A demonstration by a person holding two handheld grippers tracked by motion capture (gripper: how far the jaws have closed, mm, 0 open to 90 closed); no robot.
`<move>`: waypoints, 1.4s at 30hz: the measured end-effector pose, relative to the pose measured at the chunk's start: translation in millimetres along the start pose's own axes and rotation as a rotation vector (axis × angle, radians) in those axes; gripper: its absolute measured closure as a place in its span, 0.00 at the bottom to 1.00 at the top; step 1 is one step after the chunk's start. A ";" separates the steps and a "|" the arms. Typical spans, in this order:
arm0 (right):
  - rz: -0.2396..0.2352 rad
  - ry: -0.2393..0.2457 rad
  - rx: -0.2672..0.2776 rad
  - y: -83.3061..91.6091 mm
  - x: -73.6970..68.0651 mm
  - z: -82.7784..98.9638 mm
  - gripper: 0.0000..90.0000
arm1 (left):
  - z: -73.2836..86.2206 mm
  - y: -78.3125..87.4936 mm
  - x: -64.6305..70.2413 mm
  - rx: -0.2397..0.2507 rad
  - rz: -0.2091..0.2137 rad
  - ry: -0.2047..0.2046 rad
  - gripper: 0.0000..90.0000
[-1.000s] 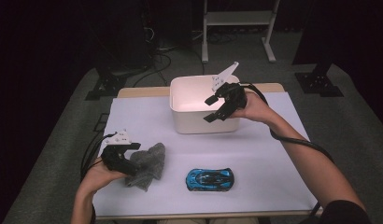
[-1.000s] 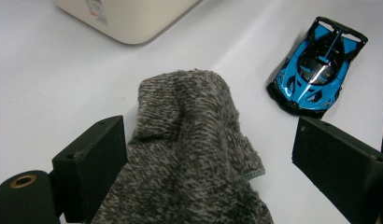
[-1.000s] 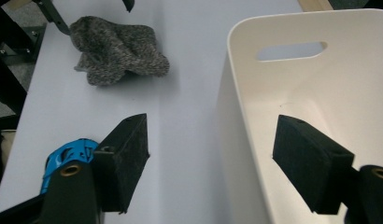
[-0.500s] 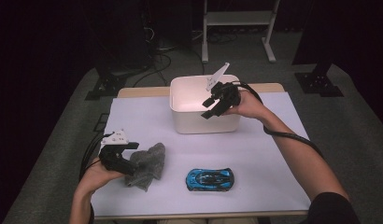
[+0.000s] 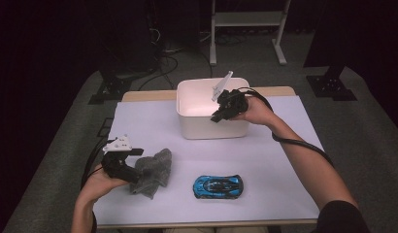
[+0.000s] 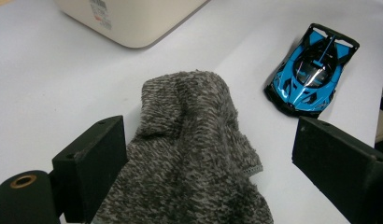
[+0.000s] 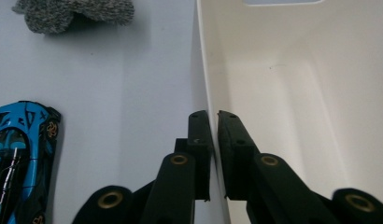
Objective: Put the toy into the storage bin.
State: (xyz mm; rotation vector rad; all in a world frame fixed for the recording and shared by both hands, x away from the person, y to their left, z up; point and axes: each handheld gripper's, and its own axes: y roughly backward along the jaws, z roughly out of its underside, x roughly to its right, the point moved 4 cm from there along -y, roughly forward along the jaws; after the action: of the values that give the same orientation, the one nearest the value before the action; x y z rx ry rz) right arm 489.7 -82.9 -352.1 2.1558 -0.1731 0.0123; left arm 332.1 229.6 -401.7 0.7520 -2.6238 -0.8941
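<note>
Tub (image 5: 212, 127), white, plain, thin-walled, its near wall pinched between right tongs (image 7: 214, 116); left tongs (image 6: 206, 154) spread around grey knit cloth (image 6: 192, 154).

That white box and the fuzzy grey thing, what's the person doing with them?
A person holds a hand-held gripper in each hand. The right hand-held gripper has just closed its jaws on the near wall of the white box, one jaw inside and one outside. The left hand-held gripper is open around the grey cloth lying on the table. A blue toy car sits beside the cloth, untouched.
</note>
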 end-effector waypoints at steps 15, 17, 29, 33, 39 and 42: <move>-0.064 0.013 0.002 1.9 -13.0 -2.0 0.97 | -0.9 0.8 0.9 0.013 0.003 -0.002 0.10; -0.075 0.018 0.004 3.1 -17.3 -0.6 0.97 | -0.9 0.2 1.1 0.011 0.006 -0.006 0.10; -0.110 0.023 0.034 12.3 -55.4 10.3 0.97 | -2.8 -2.6 5.0 0.014 0.015 -0.020 0.10; -0.124 0.033 0.042 14.9 -70.4 11.5 0.97 | -3.2 -2.5 5.2 0.018 0.016 -0.022 0.10; -0.127 0.044 0.044 16.2 -84.1 14.2 0.97 | -3.5 -3.6 5.9 0.015 0.022 -0.026 0.10; -0.126 0.037 0.041 16.8 -86.5 15.1 0.97 | -3.2 -3.8 5.8 0.015 0.022 -0.026 0.10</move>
State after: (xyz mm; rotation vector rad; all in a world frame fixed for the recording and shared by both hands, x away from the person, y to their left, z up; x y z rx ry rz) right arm 401.0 -94.3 -353.2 2.2024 -0.0157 -0.0166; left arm 330.0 222.2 -401.1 0.7186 -2.6587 -0.8848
